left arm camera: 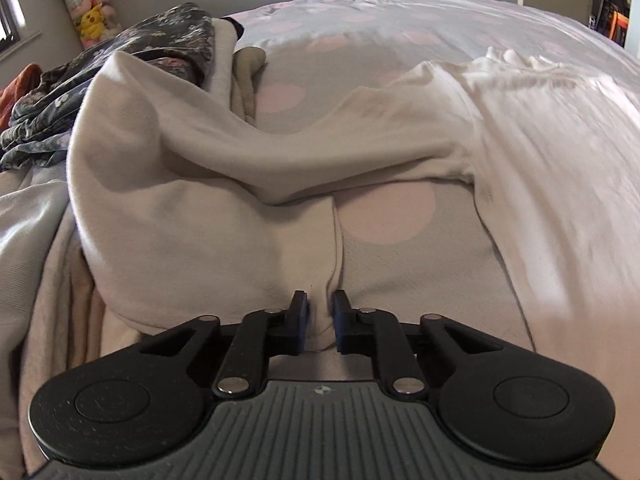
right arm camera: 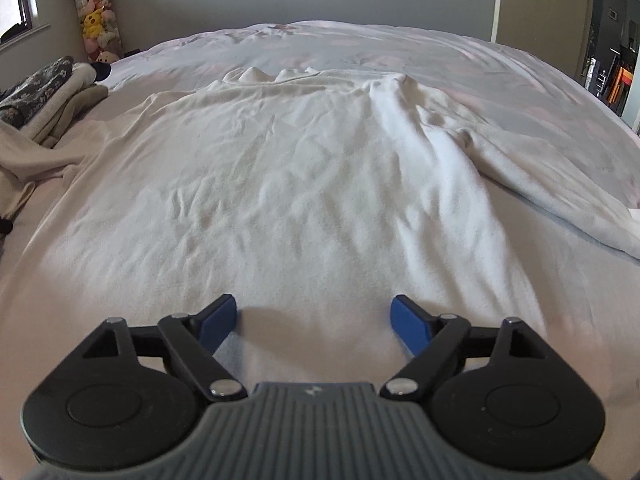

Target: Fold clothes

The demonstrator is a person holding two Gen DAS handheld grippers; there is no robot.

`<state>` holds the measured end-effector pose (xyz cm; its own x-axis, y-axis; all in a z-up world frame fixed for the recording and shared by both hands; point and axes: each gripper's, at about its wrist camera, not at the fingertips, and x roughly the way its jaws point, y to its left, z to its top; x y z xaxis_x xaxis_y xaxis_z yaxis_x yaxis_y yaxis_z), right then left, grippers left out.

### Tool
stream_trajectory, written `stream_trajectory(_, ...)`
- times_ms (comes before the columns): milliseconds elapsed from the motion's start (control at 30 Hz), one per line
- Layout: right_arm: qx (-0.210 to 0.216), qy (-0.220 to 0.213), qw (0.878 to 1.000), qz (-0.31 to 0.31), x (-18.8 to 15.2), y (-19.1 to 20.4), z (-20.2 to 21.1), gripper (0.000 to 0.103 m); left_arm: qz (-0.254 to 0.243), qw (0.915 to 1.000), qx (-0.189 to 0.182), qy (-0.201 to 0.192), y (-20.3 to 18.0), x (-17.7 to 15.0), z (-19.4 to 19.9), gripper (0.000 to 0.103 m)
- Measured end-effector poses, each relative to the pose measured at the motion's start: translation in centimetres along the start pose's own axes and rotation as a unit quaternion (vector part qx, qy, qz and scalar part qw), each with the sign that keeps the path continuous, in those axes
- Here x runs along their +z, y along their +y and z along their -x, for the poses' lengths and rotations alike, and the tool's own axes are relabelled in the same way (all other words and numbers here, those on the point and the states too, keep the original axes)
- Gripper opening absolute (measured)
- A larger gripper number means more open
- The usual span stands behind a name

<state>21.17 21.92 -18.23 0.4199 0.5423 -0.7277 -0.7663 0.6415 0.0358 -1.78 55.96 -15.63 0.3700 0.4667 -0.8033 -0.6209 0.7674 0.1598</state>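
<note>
White garment [right arm camera: 288, 184] is lying spread across the bed [right arm camera: 360, 40], filling the middle of the right wrist view. Right claw [right arm camera: 316, 320] is standing released at lower centre, blue pads [right arm camera: 410, 326] resting just over the fabric. Left claw [left arm camera: 320, 312] is pinching a sleeve edge [left arm camera: 320, 280] at lower centre. Clothes pile [left arm camera: 120, 60] is sitting upper left; plush toys [right arm camera: 98, 20] are standing beyond.

Left side of bed [right arm camera: 440, 46]: pile of clothes [left arm camera: 132, 52] heaped high, blocks passage there. Shirt [right arm camera: 280, 184] lies flat mid-bed, low, passable above. Its sleeve [left arm camera: 224, 148] humps up beside the pile. Far half of bed bare. Plush toys [right arm camera: 98, 20] in far left corner, well apart.
</note>
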Motion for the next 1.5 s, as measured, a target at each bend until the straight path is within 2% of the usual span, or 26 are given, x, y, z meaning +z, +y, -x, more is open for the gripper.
stream_trajectory(67,-0.002,0.001,1.000,0.008,-0.1,0.3,-0.1,0.091,0.008,0.9998,0.007,-0.014,0.9,0.7,1.7,0.007)
stream_trajectory(167,0.001,0.003,1.000,0.005,-0.2,0.3,-0.1,0.094,0.033,0.9978,-0.002,-0.057,3.0,2.5,5.8,0.007)
stream_trajectory(300,-0.001,0.006,1.000,0.007,-0.2,0.3,0.0,0.094,0.077,0.9899,0.006,-0.119,7.1,6.0,12.3,0.006)
stream_trajectory(500,-0.002,0.006,1.000,0.008,-0.3,0.4,0.0,0.094,0.121,0.9725,0.067,-0.187,13.9,11.1,19.9,0.005)
stream_trajectory(633,-0.002,0.006,1.000,0.007,-0.2,0.4,0.0,0.094,0.147,0.9620,0.110,-0.202,18.0,12.7,22.5,0.005)
stream_trajectory(733,-0.003,0.005,1.000,0.008,-0.3,0.4,0.0,0.095,0.136,0.9603,0.150,-0.192,19.9,12.9,22.2,0.005)
stream_trajectory(867,-0.002,0.005,1.000,0.007,-0.3,0.4,0.0,0.095,0.152,0.9623,0.177,-0.140,22.1,11.5,18.9,0.005)
stream_trajectory(1033,0.000,0.004,1.000,0.006,-0.3,0.3,-0.1,0.095,0.193,0.9600,0.187,-0.079,23.8,7.3,13.9,0.005)
stream_trajectory(1200,0.000,0.005,1.000,0.008,-0.3,0.3,-0.2,0.095,0.237,0.9513,0.196,-0.023,25.6,2.5,10.2,0.005)
stream_trajectory(1333,0.000,0.005,1.000,0.009,-0.3,0.3,-0.2,0.096,0.246,0.9509,0.187,-0.005,26.2,-0.4,9.7,0.005)
stream_trajectory(1433,0.000,0.004,1.000,0.008,-0.4,0.3,-0.2,0.096,0.241,0.9508,0.194,-0.012,26.2,-0.7,10.2,0.007)
stream_trajectory(1500,0.000,0.004,1.000,0.008,-0.4,0.3,-0.1,0.096,0.244,0.9494,0.197,-0.017,26.5,-0.6,10.7,0.013)
